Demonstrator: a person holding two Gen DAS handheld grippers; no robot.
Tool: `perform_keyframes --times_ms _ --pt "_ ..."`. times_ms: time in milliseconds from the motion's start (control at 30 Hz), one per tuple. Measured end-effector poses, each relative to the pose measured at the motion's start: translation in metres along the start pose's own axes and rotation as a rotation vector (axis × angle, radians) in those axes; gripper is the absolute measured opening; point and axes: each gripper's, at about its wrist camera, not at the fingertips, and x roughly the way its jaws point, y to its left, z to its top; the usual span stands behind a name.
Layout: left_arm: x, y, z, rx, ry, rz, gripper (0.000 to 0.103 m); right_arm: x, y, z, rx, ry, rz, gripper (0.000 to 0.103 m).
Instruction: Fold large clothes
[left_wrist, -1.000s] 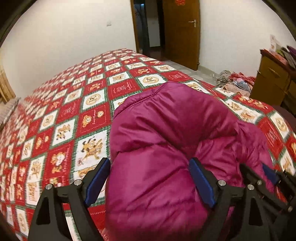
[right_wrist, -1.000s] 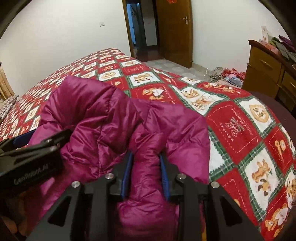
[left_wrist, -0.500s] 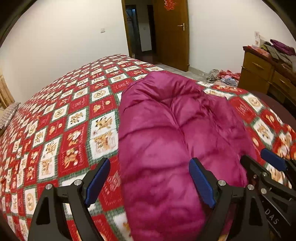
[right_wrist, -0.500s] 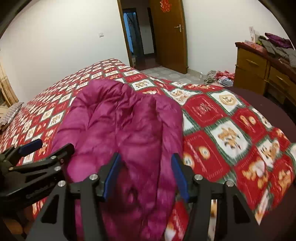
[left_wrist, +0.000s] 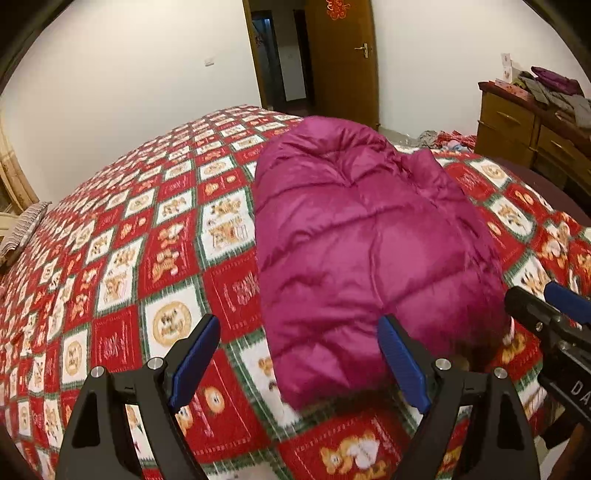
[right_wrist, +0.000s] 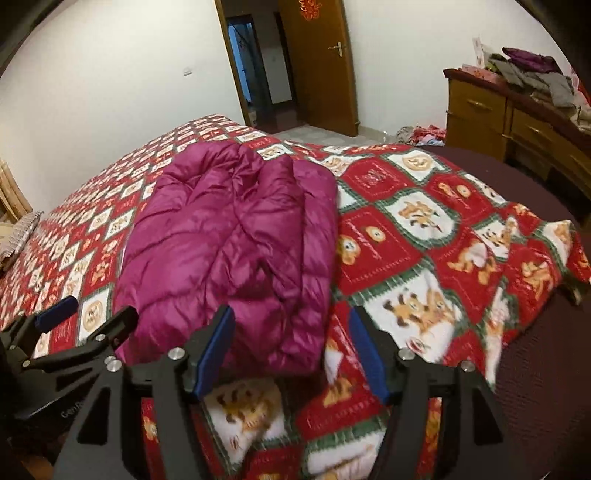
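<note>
Looking down from the left wrist: left gripper (left_wrist: 295, 360) spread wide, gripping nothing, its right pad just in front of the near end of the magenta puffer jacket (left_wrist: 365, 251). Jacket folded into a long bundle, lying on the red checked quilt (left_wrist: 122, 266), running away toward the wooden door (left_wrist: 341, 62). Right gripper's tip poking in at the right edge.

Looking down from the right wrist: right gripper (right_wrist: 291, 354) opening, empty, only quilt between the pads, jacket's near edge just beyond. Wooden dresser (right_wrist: 480, 114) far right, clothes heaped on top.
</note>
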Motion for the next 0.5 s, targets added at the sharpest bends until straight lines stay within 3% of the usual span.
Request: perform_keyframes --times_ms 300,500 --pt "-0.02 -0.008 -0.024 -0.004 0.055 -0.077 0.087 -0.027 0.0 -0.017 -0.019 0.0 -0.028 0.076" --pt "-0.057 -0.015 -0.024 0.035 -0.029 -0.059 0.087 -0.051 0.003 -0.022 -0.014 -0.048 -0.035 0.08"
